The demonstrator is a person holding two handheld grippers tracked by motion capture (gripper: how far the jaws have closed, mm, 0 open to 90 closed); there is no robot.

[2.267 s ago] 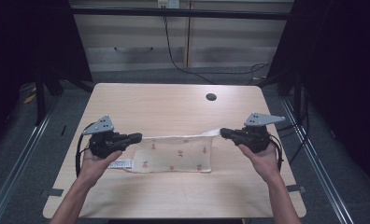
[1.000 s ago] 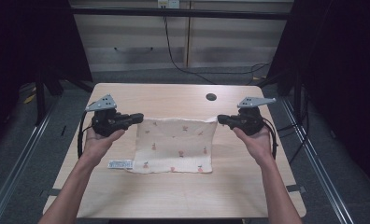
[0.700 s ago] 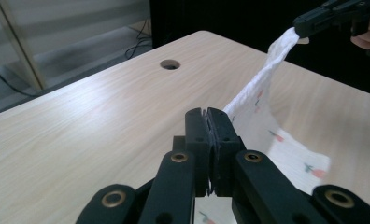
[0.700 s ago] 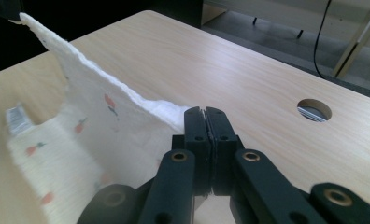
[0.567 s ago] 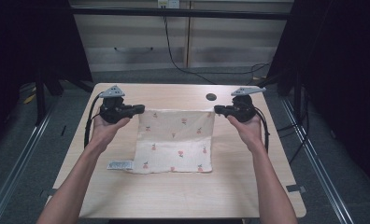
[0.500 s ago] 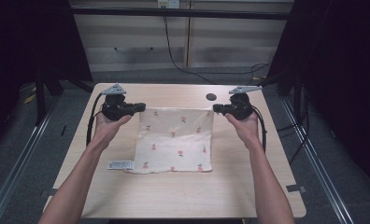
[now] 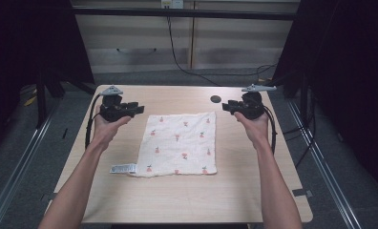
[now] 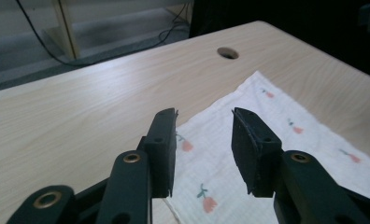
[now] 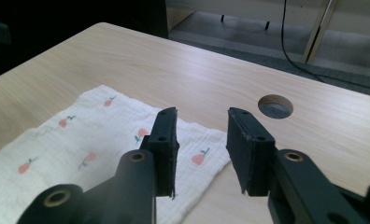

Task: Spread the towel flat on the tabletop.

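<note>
Black tongs (image 7: pixel 140 109), brass-ringed screws, grey three-cornered top plates, black trailing cables

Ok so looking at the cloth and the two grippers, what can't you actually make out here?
- Label at the cloth's near left corner, high view: print too small to read.
- Cloth's near edge, left gripper view: hidden behind the jaws and cut by the bottom edge.
- Cloth's far side, right gripper view: cut off by the left edge.
- Round table hole: inside too dark to see.
</note>
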